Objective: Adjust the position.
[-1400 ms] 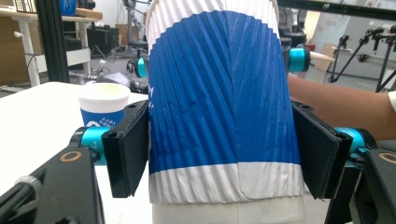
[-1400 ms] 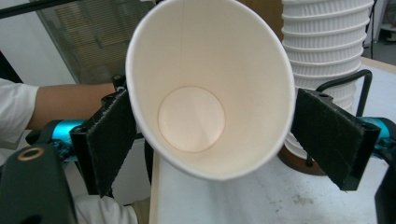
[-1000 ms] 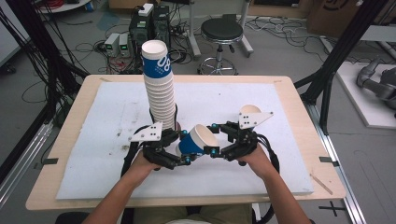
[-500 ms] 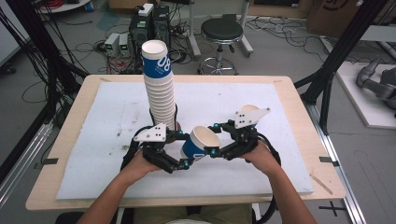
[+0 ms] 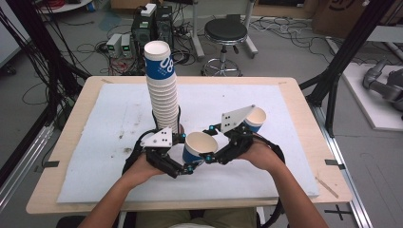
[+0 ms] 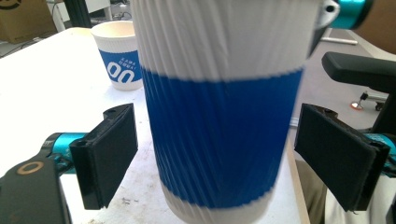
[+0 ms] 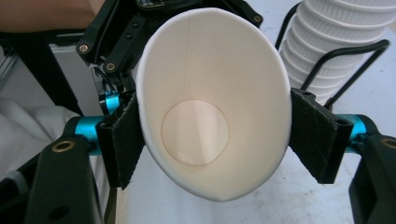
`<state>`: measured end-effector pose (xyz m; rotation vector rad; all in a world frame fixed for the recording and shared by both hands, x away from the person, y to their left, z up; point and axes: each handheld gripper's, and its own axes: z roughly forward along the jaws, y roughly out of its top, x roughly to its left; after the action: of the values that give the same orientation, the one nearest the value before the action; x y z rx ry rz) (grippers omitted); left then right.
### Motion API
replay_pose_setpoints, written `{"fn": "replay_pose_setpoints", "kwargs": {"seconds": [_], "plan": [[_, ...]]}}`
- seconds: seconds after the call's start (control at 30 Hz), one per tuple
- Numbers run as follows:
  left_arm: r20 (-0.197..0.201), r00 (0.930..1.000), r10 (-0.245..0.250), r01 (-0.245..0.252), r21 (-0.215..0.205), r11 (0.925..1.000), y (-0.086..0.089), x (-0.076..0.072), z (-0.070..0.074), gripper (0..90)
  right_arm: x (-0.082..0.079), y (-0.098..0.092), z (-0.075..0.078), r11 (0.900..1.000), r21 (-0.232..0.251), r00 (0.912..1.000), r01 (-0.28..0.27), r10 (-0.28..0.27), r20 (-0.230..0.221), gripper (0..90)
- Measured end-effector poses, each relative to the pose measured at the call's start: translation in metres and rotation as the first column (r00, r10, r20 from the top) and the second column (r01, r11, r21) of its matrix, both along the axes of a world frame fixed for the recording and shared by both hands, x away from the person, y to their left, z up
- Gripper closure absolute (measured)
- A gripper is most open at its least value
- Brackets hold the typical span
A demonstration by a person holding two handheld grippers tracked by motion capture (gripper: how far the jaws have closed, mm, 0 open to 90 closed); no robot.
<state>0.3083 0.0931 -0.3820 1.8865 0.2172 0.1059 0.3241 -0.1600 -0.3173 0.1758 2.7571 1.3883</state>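
Observation:
A blue-and-white paper cup (image 5: 199, 148) hangs tilted above the table's near middle. My right gripper (image 5: 208, 142) is shut on it near the rim. In the right gripper view both pads squeeze the cup (image 7: 210, 93) oval, my right gripper (image 7: 210, 135) having just been closing tighter. My left gripper (image 5: 186, 154) stands open around the cup's lower body. In the left gripper view the cup (image 6: 219, 116) sits between the wide pads of my left gripper (image 6: 219, 154), touching neither. Those jaws have just been opening, then closing a trifle.
A tall stack of cups (image 5: 162, 95) rises in a black wire holder (image 7: 343, 58) just behind the grippers. A single cup (image 5: 256, 118) stands upright on the white mat (image 5: 95, 142) to the right, also seen as the far cup (image 6: 119, 56). Table edges lie near.
My left jaws have let go of the cup and now stand wide. The right gripper has kept the cup and lifted it slightly.

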Motion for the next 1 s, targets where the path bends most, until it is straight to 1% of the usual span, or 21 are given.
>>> {"fn": "replay_pose_setpoints", "kwargs": {"seconds": [0.03, 0.13, 0.2, 0.23, 0.27, 0.3, 0.33, 0.4, 0.47, 0.57, 0.63, 0.7, 0.73, 0.77, 0.8, 0.83, 0.87, 0.93, 0.97, 1.0], "plan": [[-0.008, 1.0, 0.004, -0.004, -0.002, 1.0, -0.001, -0.001, 0.0, 13.8, -0.001, 0.002, 0.0, 1.0, -0.007, 1.0, -0.005, 0.005, -0.002, 25.7], [-0.006, 1.0, 0.001, -0.001, 0.004, 1.0, -0.002, 0.0, 0.0, 14.8, -0.001, 0.007, 0.0, 0.999, -0.029, 0.9998, -0.018, 0.018, 0.003, 25.7], [-0.007, 1.0, -0.006, 0.007, 0.014, 0.9999, -0.003, -0.001, -0.001, 17.2, -0.001, 0.009, -0.001, 0.999, -0.044, 0.9996, -0.025, 0.026, 0.009, 25.7], [0.0, 0.9997, -0.023, 0.023, 0.034, 0.9992, -0.004, -0.001, -0.001, 19.2, -0.002, 0.01, -0.002, 0.998, -0.049, 0.9994, -0.031, 0.032, 0.011, 25.7], [0.0, 0.9997, -0.023, 0.023, 0.034, 0.9992, -0.004, -0.001, -0.001, 21.7, -0.002, 0.01, -0.002, 0.998, -0.049, 0.9994, -0.031, 0.032, 0.011, 25.7], [0.002, 0.9994, -0.035, 0.035, 0.041, 0.9985, -0.005, -0.001, -0.001, 21.7, -0.002, 0.01, -0.002, 0.998, -0.053, 0.9992, -0.039, 0.04, 0.009, 25.7], [0.001, 0.9992, -0.039, 0.039, 0.042, 0.9983, -0.006, -0.001, -0.002, 23.8, -0.003, 0.011, -0.003, 0.997, -0.062, 0.9989, -0.047, 0.047, 0.007, 25.7], [-0.004, 0.9991, -0.043, 0.043, 0.043, 0.9982, -0.007, -0.001, -0.002, 24.0, -0.003, 0.012, -0.003, 0.997, -0.064, 0.9988, -0.048, 0.049, 0.009, 25.7], [0.0, 0.998, -0.064, 0.064, 0.057, 0.9963, -0.008, -0.001, -0.002, 27.6, -0.003, 0.012, -0.004, 0.996, -0.076, 0.9985, -0.054, 0.055, 0.01, 25.7], [-0.006, 0.9977, -0.068, 0.068, 0.052, 0.9963, -0.008, -0.001, -0.002, 27.6, -0.003, 0.012, -0.004, 0.996, -0.07, 0.9984, -0.055, 0.056, 0.009, 22.9], [-0.009, 0.9981, -0.061, 0.061, 0.017, 0.998, -0.006, -0.001, -0.001, 27.3, -0.004, 0.011, -0.005, 0.998, -0.03, 0.9985, -0.053, 0.054, 0.012, 20.6], [-0.007, 0.9985, -0.054, 0.054, 0.011, 0.9985, -0.004, -0.001, 0.001, 27.5, -0.004, 0.008, -0.005, 0.999, 0.024, 0.999, -0.045, 0.045, -0.003, 17.4], [-0.007, 0.9989, -0.046, 0.046, 0.002, 0.999, -0.003, -0.001, 0.001, 27.8, -0.005, 0.006, -0.004, 0.998, 0.055, 0.9993, -0.036, 0.036, -0.007, 17.4], [-0.007, 0.9989, -0.046, 0.046, 0.002, 0.999, -0.003, -0.001, 0.001, 27.8, -0.005, 0.006, -0.004, 0.998, 0.055, 0.9993, -0.036, 0.036, -0.007, 17.4], [-0.009, 0.9994, -0.033, 0.033, -0.018, 0.9993, 0.0, 0.0, 0.002, 27.8, -0.004, -0.001, -0.002, 0.993, 0.114, 0.9997, -0.022, 0.023, -0.011, 17.4], [-0.011, 0.9996, -0.026, 0.025, -0.034, 0.9991, 0.002, 0.0, 0.003, 27.9, -0.004, -0.005, -0.001, 0.99, 0.141, 0.9998, -0.011, 0.012, -0.013, 17.4], [-0.011, 0.9998, -0.018, 0.018, -0.052, 0.9985, 0.004, 0.0, 0.004, 27.8, -0.005, -0.01, 0.0, 0.987, 0.16, 0.9998, 0.003, 0.0, -0.019, 17.4], [-0.011, 0.9999, -0.003, 0.003, -0.082, 0.9966, 0.009, 0.002, 0.006, 27.8, -0.005, -0.02, 0.0, 0.982, 0.183, 0.9992, 0.037, -0.034, -0.021, 17.4], [-0.011, 0.9999, -0.003, 0.003, -0.082, 0.9966, 0.009, 0.002, 0.006, 27.8, -0.005, -0.026, -0.001, 0.98, 0.192, 0.9987, 0.051, -0.048, -0.017, 17.4], [-0.015, 0.9995, 0.029, -0.03, -0.109, 0.9936, 0.013, 0.002, 0.007, 27.6, -0.005, -0.031, -0.003, 0.978, 0.197, 0.9975, 0.07, -0.068, -0.015, 17.4]]}}
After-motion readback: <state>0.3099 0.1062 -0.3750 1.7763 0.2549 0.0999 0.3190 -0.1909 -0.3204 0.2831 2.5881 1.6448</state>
